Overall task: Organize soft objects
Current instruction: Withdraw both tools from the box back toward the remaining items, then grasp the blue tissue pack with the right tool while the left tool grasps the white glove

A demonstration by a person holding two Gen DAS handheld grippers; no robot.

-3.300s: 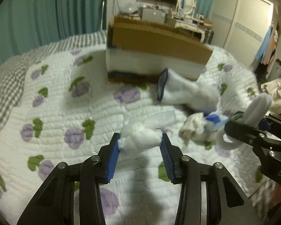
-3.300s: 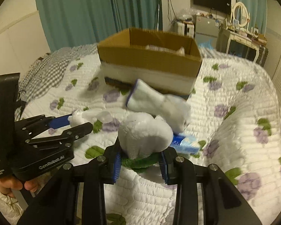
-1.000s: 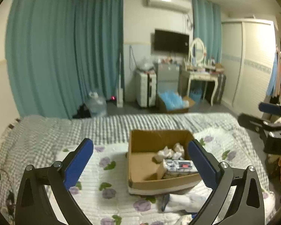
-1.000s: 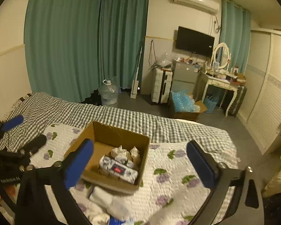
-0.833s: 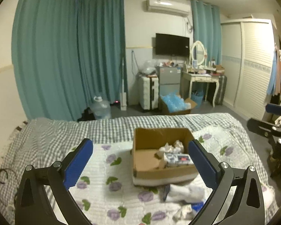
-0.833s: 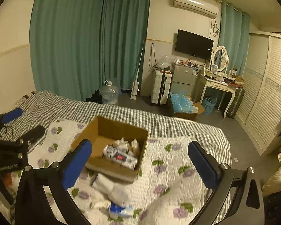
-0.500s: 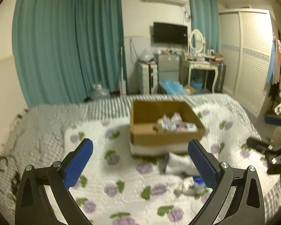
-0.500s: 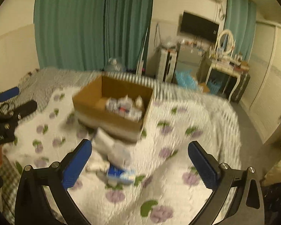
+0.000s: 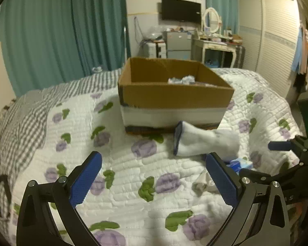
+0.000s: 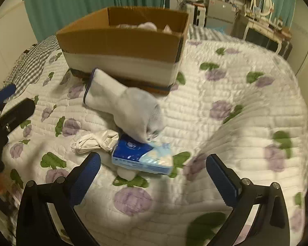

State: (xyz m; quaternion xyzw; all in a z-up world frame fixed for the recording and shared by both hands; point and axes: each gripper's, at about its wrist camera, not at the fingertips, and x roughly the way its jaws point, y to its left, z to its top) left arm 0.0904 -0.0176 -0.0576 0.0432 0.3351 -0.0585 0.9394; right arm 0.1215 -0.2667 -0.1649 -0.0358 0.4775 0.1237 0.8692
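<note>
While both tools hang spread wide with nothing between their pads, I see my left tool point(image 9: 154, 176) and right tool point(image 10: 154, 176) over the quilted floral bedspread point(image 10: 225, 94). A limp white sock point(image 10: 125, 102) lies against the cardboard box point(image 10: 121, 41), its toe on a glossy blue tissue pack point(image 10: 141, 156); a crumpled white cloth point(image 10: 94, 141) touches the pack. Bare quilt lies right of the pack.

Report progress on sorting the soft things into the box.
Done: some soft items already lie inside the cardboard box. In hand: nothing; the left gripper and right gripper are both open and empty. Left on the quilt: white sock, tissue pack, and crumpled white cloth.
</note>
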